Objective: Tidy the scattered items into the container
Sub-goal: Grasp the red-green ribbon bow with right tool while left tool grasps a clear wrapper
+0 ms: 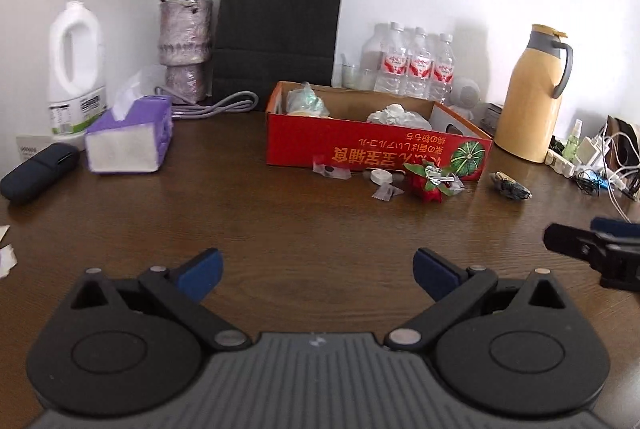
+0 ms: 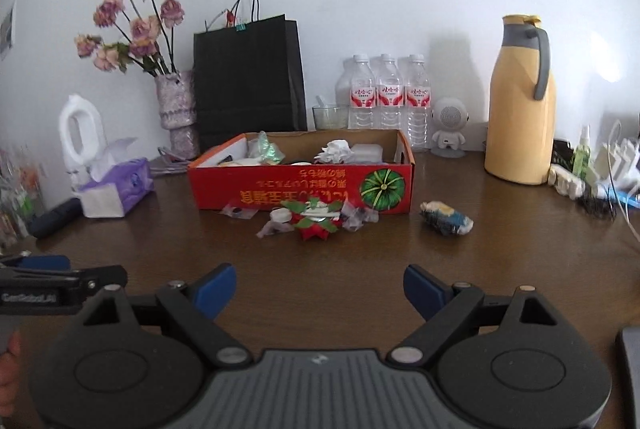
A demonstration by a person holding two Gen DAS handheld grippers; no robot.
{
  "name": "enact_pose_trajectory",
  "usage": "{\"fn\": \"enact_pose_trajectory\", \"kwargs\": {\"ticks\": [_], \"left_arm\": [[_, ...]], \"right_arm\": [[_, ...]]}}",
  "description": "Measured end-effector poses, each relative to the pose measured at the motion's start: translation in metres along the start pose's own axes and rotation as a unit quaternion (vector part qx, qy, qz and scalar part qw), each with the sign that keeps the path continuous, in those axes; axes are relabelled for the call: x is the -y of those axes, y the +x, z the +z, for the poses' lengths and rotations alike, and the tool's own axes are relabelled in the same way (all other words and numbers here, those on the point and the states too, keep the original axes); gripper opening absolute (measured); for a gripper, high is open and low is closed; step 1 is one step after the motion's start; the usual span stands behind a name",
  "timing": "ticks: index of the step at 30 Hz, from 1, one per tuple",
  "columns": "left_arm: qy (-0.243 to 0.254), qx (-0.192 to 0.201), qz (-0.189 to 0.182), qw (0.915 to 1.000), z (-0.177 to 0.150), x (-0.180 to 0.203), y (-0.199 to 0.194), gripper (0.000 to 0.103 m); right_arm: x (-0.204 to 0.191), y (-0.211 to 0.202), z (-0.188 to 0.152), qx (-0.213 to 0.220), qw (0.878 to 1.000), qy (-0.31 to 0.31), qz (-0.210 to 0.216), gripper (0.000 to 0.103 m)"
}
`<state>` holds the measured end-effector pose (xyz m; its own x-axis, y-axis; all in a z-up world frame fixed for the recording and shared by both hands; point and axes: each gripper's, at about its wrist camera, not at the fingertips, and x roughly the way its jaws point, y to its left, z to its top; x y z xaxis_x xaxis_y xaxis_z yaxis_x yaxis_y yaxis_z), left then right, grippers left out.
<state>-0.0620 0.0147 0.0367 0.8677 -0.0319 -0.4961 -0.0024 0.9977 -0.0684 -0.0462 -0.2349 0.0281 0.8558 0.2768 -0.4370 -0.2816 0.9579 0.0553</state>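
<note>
On the table (image 2: 360, 269), a red cardboard box (image 2: 300, 185) holds crumpled wrappers.

**Rig appearance**

Left gripper (image 1: 316, 271) and right gripper (image 2: 319, 287): black linkage arms; blue pads (image 2: 214, 289) on the fingertips; silver pivot screws; ribbed grey housing between round black discs; white lettering on one side bar.

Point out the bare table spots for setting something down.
Free: the dark wooden table between both open grippers and the red cardboard box; also between the purple tissue box and that box. Crowded: wrappers and the red-green ornament at the box front, cables far right.
</note>
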Motion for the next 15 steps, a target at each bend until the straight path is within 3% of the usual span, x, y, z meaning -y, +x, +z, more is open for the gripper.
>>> {"fn": "enact_pose_trajectory", "kwargs": {"ticks": [5,8,10,11,15], "left_arm": [[0.004,0.005,-0.011,0.9999,0.012,0.003,0.028,0.101],[0.034,-0.013,-0.034,0.9988,0.024,0.009,0.06,0.1],[0.059,-0.033,-0.036,0.997,0.033,0.014,0.085,0.092],[0.067,-0.04,-0.04,0.9961,0.036,0.017,0.095,0.086],[0.089,-0.057,-0.078,0.9913,0.05,0.02,0.127,0.084]], "right_arm": [[0.002,0.049,0.026,-0.017,0.999,-0.027,0.001,0.09],[-0.002,0.09,0.042,-0.027,0.998,-0.051,0.014,0.09],[-0.006,0.121,0.05,-0.043,0.997,-0.056,0.02,0.087],[-0.006,0.135,0.054,-0.049,0.997,-0.055,0.02,0.084],[-0.007,0.18,0.061,-0.077,0.995,-0.056,0.032,0.066]]}}
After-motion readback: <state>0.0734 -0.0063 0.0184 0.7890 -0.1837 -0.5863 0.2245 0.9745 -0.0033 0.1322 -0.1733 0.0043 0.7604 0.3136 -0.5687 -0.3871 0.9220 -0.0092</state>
